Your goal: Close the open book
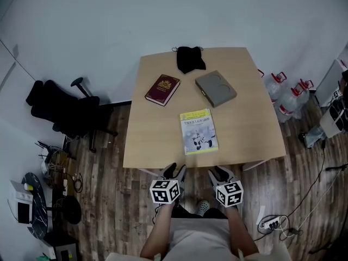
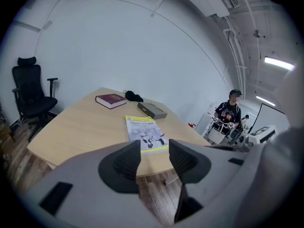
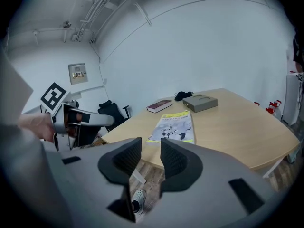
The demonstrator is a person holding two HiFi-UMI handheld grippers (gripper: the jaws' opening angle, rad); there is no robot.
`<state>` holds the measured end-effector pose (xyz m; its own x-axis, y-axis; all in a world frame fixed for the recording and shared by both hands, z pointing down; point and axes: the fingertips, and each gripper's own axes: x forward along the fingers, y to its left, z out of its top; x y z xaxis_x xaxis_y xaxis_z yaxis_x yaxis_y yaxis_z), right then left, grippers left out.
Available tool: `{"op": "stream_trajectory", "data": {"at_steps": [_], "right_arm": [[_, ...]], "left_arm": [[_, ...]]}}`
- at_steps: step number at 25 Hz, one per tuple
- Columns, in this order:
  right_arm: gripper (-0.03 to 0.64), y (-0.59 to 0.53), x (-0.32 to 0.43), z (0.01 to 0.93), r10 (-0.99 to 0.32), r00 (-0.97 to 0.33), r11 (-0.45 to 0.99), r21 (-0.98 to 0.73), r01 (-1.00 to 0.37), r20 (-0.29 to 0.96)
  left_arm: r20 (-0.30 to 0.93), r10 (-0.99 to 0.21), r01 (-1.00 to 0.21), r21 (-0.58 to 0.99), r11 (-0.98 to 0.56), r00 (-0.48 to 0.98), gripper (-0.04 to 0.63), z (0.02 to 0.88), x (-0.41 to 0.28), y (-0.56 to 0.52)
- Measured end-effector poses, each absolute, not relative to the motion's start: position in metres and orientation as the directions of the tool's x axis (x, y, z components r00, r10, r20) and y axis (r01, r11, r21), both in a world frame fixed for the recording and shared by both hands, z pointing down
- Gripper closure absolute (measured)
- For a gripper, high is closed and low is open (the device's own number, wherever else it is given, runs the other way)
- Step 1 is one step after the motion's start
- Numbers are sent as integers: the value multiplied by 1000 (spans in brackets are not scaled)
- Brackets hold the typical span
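We find no print that can be read: the title on the yellow book [image 1: 198,130], the gold stamp on the red book [image 1: 162,89] and the lettering on the wall plate [image 3: 78,73] are all too small to make out.

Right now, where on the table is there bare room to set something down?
Bare: the left front of the table, between maroon book, yellow book and near edge; also the right side, beside the yellow book, nearer than the grey box. Crowded: the far middle, around the black cloth.
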<state>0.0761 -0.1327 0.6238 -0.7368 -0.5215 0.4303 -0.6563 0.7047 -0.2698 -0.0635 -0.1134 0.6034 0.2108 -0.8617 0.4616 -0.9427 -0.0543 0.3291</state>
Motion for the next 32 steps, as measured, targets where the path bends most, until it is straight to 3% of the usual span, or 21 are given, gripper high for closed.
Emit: {"op": "stream_trajectory", "data": {"at_steps": [3,16,32], "right_arm": [[489,-129,74,623,-516,-736,716,-252,-651,437],[611,-116,83,631,-542,-695,694,-215,-687,472],[612,-116,84,622,-568,-696,698,-191,-690,440]], "left_arm": [[437,-877,-947,318,-57,199,410,599,-64,-105],[361,-899,-954,250,-163,248,571,587,-43,-89],[351,-904,-953,260,-156,244,572,586,-46,-80]]}}
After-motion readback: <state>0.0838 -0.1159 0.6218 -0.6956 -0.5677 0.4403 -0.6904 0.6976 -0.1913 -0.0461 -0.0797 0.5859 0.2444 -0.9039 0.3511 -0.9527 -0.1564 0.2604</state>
